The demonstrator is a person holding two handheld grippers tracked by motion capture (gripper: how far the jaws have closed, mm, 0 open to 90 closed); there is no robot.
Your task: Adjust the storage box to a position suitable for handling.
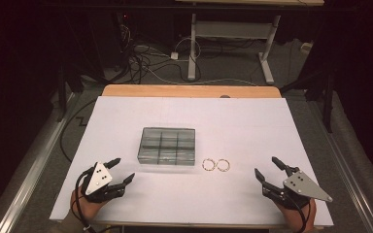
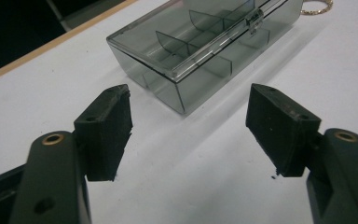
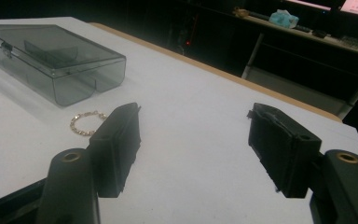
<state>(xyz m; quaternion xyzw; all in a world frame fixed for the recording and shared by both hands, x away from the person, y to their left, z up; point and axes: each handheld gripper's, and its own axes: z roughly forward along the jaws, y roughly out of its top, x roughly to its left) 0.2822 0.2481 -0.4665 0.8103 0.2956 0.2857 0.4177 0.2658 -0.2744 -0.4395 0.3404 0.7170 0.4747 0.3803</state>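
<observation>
A smoky clear plastic box with several compartments and a closed lid lies mid-table; it also appears in the left gripper view and in the right gripper view. Two gold bracelets lie side by side just right of the box; one bracelet lies by my right gripper's near jaw. My left gripper rests open near the front left, pointing toward the box, nothing between its jaws. My right gripper rests open at the front right, empty.
White paper covers the table, with a wooden edge at the far side. Beyond it stand a desk frame and loose cables on the floor. Metal rails run along both sides.
</observation>
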